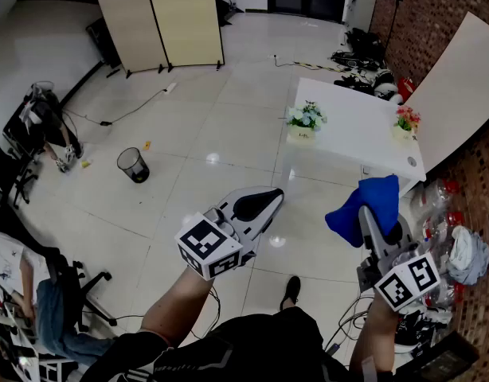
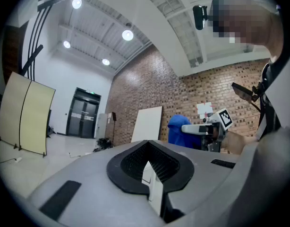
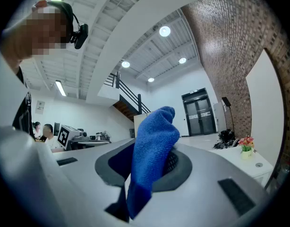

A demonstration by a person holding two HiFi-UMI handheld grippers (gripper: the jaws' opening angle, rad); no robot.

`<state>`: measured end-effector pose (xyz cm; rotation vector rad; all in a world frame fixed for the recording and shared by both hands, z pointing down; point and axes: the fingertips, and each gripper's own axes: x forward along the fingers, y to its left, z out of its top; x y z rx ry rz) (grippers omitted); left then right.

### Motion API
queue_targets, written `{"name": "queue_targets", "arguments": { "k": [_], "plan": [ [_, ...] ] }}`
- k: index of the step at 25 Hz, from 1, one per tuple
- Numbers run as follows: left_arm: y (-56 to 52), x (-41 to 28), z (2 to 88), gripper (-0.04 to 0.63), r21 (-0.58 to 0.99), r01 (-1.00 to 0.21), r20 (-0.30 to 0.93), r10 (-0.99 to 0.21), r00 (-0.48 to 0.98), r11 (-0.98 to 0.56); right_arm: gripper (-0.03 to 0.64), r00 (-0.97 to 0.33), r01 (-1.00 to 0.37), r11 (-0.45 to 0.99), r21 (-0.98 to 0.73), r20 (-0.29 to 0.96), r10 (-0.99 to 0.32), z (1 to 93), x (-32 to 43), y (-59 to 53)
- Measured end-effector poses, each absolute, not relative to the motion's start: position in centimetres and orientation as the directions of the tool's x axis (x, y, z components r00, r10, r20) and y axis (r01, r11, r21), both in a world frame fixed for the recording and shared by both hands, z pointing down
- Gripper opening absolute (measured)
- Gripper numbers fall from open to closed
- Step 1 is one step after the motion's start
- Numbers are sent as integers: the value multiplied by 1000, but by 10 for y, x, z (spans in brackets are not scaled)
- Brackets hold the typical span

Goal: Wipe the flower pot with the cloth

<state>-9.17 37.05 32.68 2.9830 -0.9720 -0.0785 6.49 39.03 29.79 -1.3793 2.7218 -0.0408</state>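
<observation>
The right hand-held gripper point(image 3: 149, 171) clamps the blue cloth point(image 3: 153, 136), which stands lengthwise out of its jaws. The left hand-held gripper point(image 2: 149, 174) is closed and empty. A flower pot point(image 1: 305, 133) sits at the white bench's point(image 1: 352, 134) near corner, and a second flower pot point(image 1: 404, 131) at its right edge, beyond open floor point(image 1: 205, 173).

The blue terry cloth point(image 1: 361, 204) covers the right gripper point(image 1: 368, 217)'s jaw tips in the head view. On the white table point(image 1: 348, 126), the white-flowered pot point(image 1: 303, 134) and the pink-flowered pot point(image 1: 402, 132) are too small to show surface detail. The picture's left edge cuts off a seated person point(image 1: 45, 317).
</observation>
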Motion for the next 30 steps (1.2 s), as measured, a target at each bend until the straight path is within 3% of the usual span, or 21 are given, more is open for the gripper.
{"name": "queue_targets", "arguments": {
  "k": [13, 30],
  "plan": [
    [220, -9, 324, 3, -28, -632, -35, -631, 775, -774, 77, -696, -715, 698, -48, -51, -716, 291, 142, 213],
    [4, -25, 356, 3, -48, -615, 1, -615, 788, -787, 77, -682, -727, 682, -78, -35, -731, 313, 121, 2]
  ]
}}
